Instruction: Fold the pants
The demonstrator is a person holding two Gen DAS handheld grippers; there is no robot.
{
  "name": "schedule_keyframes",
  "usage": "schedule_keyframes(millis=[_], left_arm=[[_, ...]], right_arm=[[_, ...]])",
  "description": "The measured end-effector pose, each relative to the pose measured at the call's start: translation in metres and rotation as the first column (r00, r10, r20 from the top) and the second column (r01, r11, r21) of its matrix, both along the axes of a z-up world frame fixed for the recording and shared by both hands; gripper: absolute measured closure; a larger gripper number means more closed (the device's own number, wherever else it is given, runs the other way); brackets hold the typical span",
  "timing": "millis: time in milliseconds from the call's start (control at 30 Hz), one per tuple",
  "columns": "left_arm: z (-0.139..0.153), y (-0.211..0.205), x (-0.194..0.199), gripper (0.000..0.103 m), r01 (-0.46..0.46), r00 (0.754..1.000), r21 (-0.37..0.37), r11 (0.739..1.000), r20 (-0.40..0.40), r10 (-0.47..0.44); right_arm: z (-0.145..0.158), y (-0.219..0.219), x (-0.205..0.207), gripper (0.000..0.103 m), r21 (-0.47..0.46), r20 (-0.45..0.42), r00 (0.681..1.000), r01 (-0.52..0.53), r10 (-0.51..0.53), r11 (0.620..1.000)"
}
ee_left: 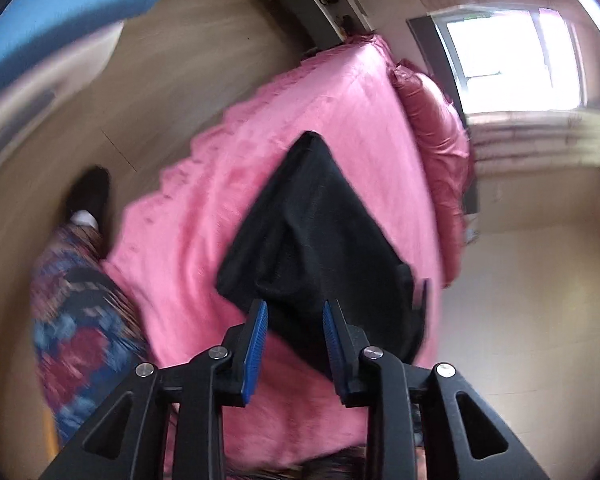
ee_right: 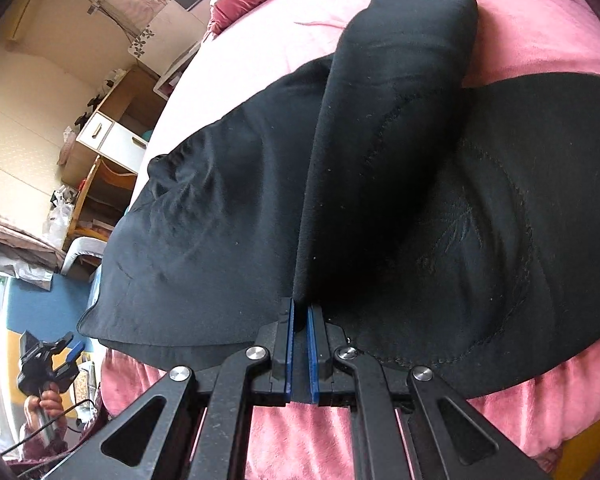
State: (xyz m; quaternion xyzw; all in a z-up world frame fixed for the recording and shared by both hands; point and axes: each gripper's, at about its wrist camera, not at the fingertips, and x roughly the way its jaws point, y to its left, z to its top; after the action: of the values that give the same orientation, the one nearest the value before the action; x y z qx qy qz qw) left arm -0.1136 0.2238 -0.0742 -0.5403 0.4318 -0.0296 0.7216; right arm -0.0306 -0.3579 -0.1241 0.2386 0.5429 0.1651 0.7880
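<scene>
Left wrist view: the left gripper [ee_left: 294, 322] hangs above the bed [ee_left: 204, 240], which is spread with a pink cover. Its jaws stand partly apart with nothing between the blue pads [ee_left: 256, 344]. The black pants [ee_left: 324, 248] lie on the cover ahead of the fingertips, toward the bed's right edge, folded to a pointed shape whose tip aims at the head end. A dark pink pillow [ee_left: 436, 136] lies along that far end. At the bed's left edge a person's patterned trouser leg [ee_left: 72, 320] and a dark shoe [ee_left: 90, 192] show on the floor. The picture is blurred, and no label or writing can be read.

Right wrist view: the right gripper [ee_right: 299, 316] is clamped on the pants [ee_right: 204, 248], its jaws narrow, pinching a fold of black cloth that rises from the pads as a ridge running away toward the middle of the bed [ee_right: 540, 24]. The rest of the garment spreads flat to both sides, reaching the near edge. At lower left, off the bed, a hand [ee_right: 46, 404] holds the other gripper. No brand or writing can be made out on the cloth.
</scene>
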Motion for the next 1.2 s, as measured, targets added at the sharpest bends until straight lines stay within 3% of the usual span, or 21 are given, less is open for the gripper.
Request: schedule_keyframes(millis=[100, 233, 333, 367, 433, 500, 567, 633, 767, 833, 900, 967, 1033, 1067, 1133, 1200], left_arm=[[0.001, -0.005, 0.005, 0.067, -0.018, 1.000, -0.026, 0.999, -0.012, 0.018], [-0.010, -0.010, 0.024, 0.067, -0.034, 0.997, -0.049, 0.998, -0.070, 0.030], [-0.021, -0.014, 0.038, 0.070, -0.038, 0.991, -0.015, 0.999, -0.130, 0.036], [-0.022, -0.016, 0.041, 0.079, -0.041, 0.991, -0.004, 0.999, -0.131, 0.041], [-0.014, -0.019, 0.046, 0.090, -0.035, 0.994, 0.057, 0.998, -0.105, 0.041], [0.006, -0.020, 0.047, 0.092, -0.023, 0.999, 0.108, 0.994, -0.029, 0.026], [0.019, -0.022, 0.045, 0.093, 0.006, 1.000, 0.179, 0.984, -0.005, -0.006], [0.014, -0.024, 0.043, 0.093, 0.060, 0.997, 0.245, 0.968, -0.064, -0.046], [-0.022, -0.031, 0.046, 0.093, 0.138, 0.973, 0.285, 0.949, -0.219, -0.076], [-0.025, -0.029, 0.045, 0.091, 0.102, 0.975, 0.268, 0.958, -0.216, -0.044], [-0.019, -0.029, 0.048, 0.087, 0.108, 0.972, 0.292, 0.950, -0.230, -0.040], [-0.009, -0.029, 0.048, 0.079, 0.109, 0.967, 0.340, 0.934, -0.255, -0.020], [0.011, -0.030, 0.047, 0.078, 0.079, 0.967, 0.425, 0.902, -0.252, 0.034], [0.023, -0.031, 0.044, 0.078, 0.064, 0.970, 0.473, 0.879, -0.235, 0.056], [0.048, -0.041, 0.046, 0.077, 0.042, 0.985, 0.543, 0.839, -0.163, 0.057], [0.064, -0.058, 0.055, 0.075, 0.069, 0.995, 0.560, 0.825, -0.100, -0.016]], right_arm=[[0.000, 0.000, 0.000, 0.097, -0.002, -0.001, 1.000, 0.002, -0.002, 1.000], [-0.001, 0.001, 0.000, 0.097, -0.005, -0.003, 1.000, 0.005, -0.005, 1.000], [-0.002, 0.001, 0.000, 0.097, -0.004, -0.006, 1.000, 0.009, -0.009, 1.000], [-0.002, 0.002, 0.000, 0.096, -0.005, -0.007, 1.000, 0.009, -0.009, 1.000], [-0.002, 0.002, 0.001, 0.097, -0.010, -0.005, 1.000, 0.005, -0.005, 1.000], [0.003, 0.002, 0.001, 0.097, 0.005, 0.009, 1.000, -0.001, 0.000, 1.000], [0.013, -0.001, -0.003, 0.097, 0.037, 0.045, 0.999, -0.016, 0.014, 0.999], [0.017, -0.003, -0.006, 0.097, 0.029, 0.056, 0.998, -0.032, 0.030, 0.999], [-0.001, -0.001, -0.008, 0.097, -0.020, 0.000, 0.999, -0.043, 0.043, 0.999], [-0.010, -0.001, -0.006, 0.097, -0.017, -0.025, 0.999, -0.031, 0.031, 0.999], [-0.014, 0.000, -0.005, 0.097, -0.024, -0.035, 0.999, -0.038, 0.038, 0.999], [-0.011, -0.004, -0.004, 0.093, 0.000, -0.038, 0.999, -0.037, 0.037, 0.999], [-0.007, -0.011, -0.003, 0.086, 0.013, -0.048, 0.998, -0.029, 0.029, 1.000], [-0.003, -0.016, -0.004, 0.081, 0.012, -0.038, 0.999, -0.027, 0.028, 1.000], [0.009, -0.026, -0.006, 0.081, -0.011, -0.009, 1.000, -0.018, 0.018, 1.000], [0.023, -0.038, -0.006, 0.080, -0.037, 0.025, 1.000, 0.009, -0.008, 0.999]])
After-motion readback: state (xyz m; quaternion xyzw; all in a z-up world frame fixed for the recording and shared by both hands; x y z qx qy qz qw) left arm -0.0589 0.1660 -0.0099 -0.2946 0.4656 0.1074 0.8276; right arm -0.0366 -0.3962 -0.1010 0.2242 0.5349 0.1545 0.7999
